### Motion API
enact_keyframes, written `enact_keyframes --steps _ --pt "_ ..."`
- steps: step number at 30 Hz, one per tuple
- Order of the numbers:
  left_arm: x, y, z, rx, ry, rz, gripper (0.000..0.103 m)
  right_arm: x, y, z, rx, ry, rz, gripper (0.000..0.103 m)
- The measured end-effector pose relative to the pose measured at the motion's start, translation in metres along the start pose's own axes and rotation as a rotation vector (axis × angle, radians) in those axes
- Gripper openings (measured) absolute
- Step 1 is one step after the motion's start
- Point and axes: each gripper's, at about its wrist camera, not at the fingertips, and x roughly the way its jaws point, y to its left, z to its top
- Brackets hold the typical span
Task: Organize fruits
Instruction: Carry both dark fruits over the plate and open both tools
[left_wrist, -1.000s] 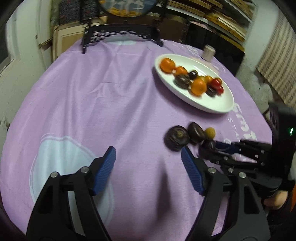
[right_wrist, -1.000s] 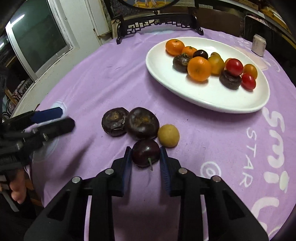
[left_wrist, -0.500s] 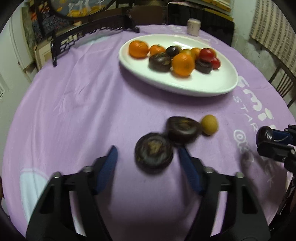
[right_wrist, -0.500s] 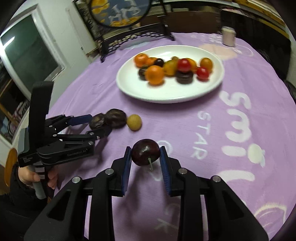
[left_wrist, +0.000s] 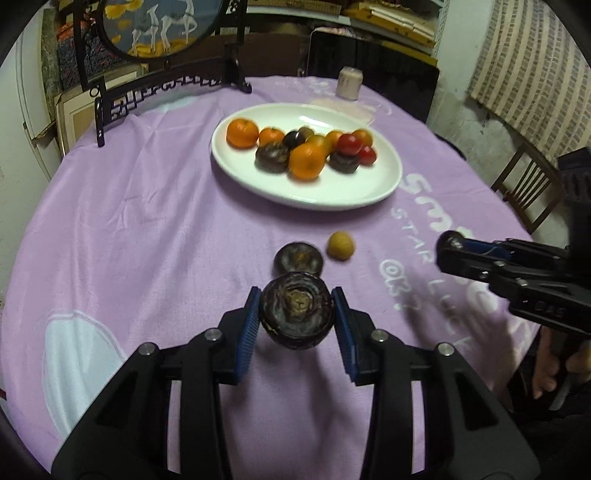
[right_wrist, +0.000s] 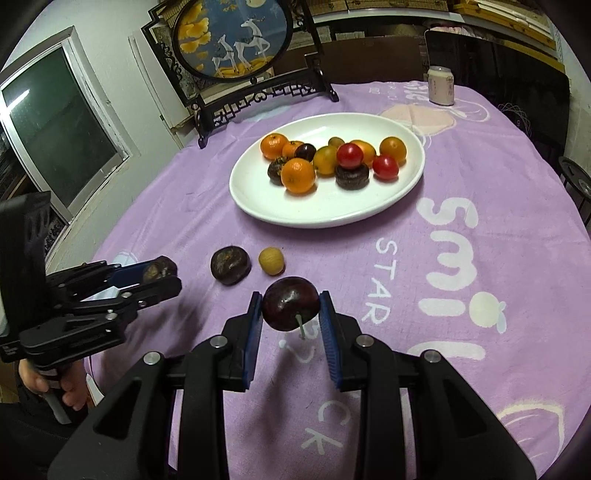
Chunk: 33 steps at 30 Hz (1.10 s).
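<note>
Purple-clothed counter (right_wrist: 480, 177): left hand-held gripper (left_wrist: 296, 314) clamps a dark brown fruit (left_wrist: 296, 314), lifted, near side of the white plate (left_wrist: 369, 192). Right hand-held gripper (right_wrist: 291, 304) clamps a dark plum (right_wrist: 291, 304), probably airborne too.

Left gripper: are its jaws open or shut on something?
Shut on fruit. The left gripper has both blue jaws pressed against a dark wrinkled fruit, held in front of the purple tablecloth.
</note>
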Motion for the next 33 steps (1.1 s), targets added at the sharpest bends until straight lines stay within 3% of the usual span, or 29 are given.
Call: enact_keyframes --steps 10,13,18,21,26,33 --pt "0.018 0.009 0.050 -0.018 0.005 0.001 0.039 0.009 -0.014 0.031 -0.002 -0.046 -0.059 0.031" --pt "0.037 0.013 0.091 -0.037 0.015 -0.007 0.039 0.017 -0.016 0.065 -0.048 -0.078 -0.099 0.031" --pt "0.075 0.014 0.162 -0.057 -0.009 0.054 0.039 0.047 -0.022 0.131 -0.094 -0.127 -0.208 0.031" --pt "0.104 0.020 0.191 -0.102 0.001 0.073 0.039 0.073 -0.033 0.150 -0.083 -0.128 -0.227 0.031" --pt "0.127 0.028 0.202 -0.135 0.011 0.045 0.039 0.098 -0.047 0.153 -0.060 -0.081 -0.197 0.031" --pt "0.136 0.033 0.200 -0.145 0.023 0.032 0.041 0.105 -0.050 0.156 -0.050 -0.085 -0.198 0.034"
